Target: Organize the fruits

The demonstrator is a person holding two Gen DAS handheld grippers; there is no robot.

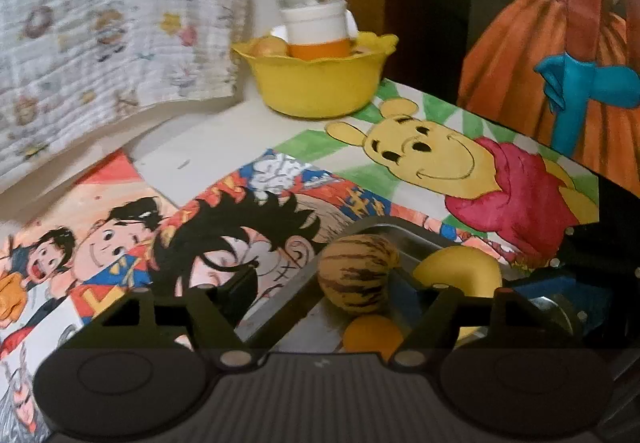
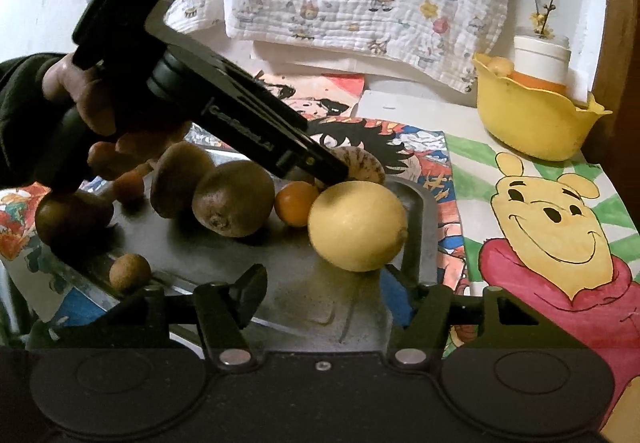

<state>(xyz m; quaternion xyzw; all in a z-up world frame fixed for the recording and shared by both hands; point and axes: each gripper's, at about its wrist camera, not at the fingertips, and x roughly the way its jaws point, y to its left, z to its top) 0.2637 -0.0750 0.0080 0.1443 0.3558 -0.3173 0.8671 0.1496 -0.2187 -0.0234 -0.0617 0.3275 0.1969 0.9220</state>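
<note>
Both jaws apart, nothing held: left gripper (image 1: 332, 295) around striped fruit (image 1: 358, 273); right gripper (image 2: 332, 291) above tray (image 2: 304, 303).

Left gripper (image 2: 336, 173) is held by a hand (image 2: 92, 111), angled down, jaws parted. Right gripper (image 2: 340, 291) is angled down, jaws apart, nothing gripped.

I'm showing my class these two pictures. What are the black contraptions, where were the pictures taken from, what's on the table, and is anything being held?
A person holds a two-finger gripper in each hand; each carries a camera looking along its fingers. The right camera shows the left gripper reaching over a metal tray. On the tray lie a lemon, kiwis, a small orange and a striped fruit. A yellow bowl stands behind, on cartoon drawings. The right gripper is open and empty. The left gripper appears to hold nothing.
</note>
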